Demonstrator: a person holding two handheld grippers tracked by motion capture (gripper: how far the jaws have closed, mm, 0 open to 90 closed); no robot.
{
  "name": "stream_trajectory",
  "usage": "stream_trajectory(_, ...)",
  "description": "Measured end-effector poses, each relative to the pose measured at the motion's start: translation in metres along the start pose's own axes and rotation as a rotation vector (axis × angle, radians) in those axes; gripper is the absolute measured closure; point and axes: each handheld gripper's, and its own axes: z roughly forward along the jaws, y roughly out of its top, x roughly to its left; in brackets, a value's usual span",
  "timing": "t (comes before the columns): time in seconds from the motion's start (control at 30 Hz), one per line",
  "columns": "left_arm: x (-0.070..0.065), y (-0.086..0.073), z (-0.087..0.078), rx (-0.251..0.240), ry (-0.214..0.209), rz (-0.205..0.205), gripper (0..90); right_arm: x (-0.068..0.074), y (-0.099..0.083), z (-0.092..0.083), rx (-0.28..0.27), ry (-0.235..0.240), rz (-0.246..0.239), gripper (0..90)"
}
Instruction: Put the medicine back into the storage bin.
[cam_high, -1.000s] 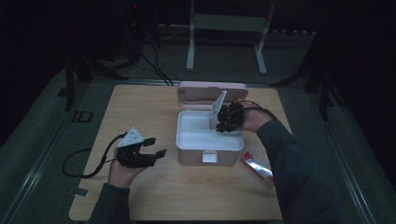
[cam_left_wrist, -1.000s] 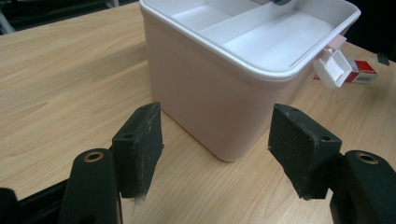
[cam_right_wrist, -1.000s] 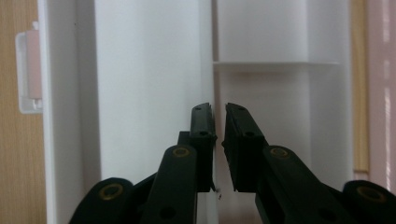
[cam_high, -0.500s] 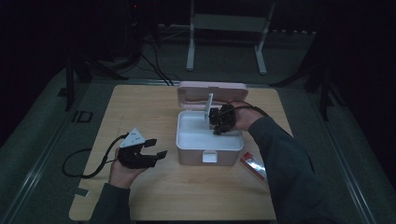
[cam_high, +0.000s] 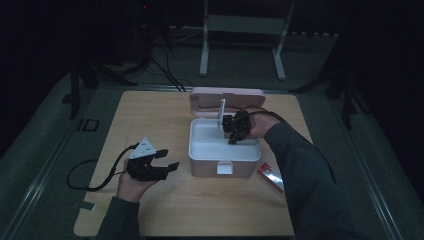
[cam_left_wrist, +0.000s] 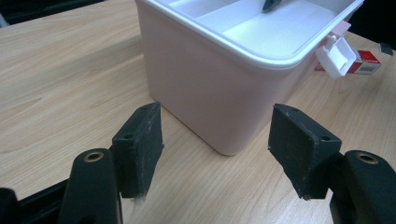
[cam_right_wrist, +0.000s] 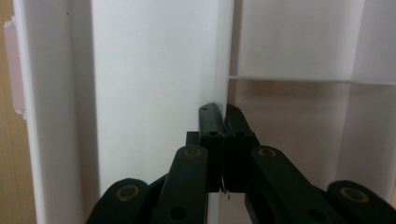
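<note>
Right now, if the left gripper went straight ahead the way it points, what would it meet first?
Most likely the near corner of the pink plastic box: it stands straight ahead between the open left gripper fingers, with bare wooden table before it.

No readable text is showing anywhere.
A small red and white packet (cam_left_wrist: 366, 62) is lying on the worktop (cam_high: 165, 115) beside the pink box (cam_left_wrist: 219, 93); its printing is appearing too small and blurred to make out.
</note>
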Motion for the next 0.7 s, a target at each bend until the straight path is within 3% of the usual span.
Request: stream_trajectory(0.7,0.002,-0.001,-0.001,-0.002,0.007,-0.002,35.1,0.0,-0.005,-0.013,-0.061,-0.033,-0.009,90.0)
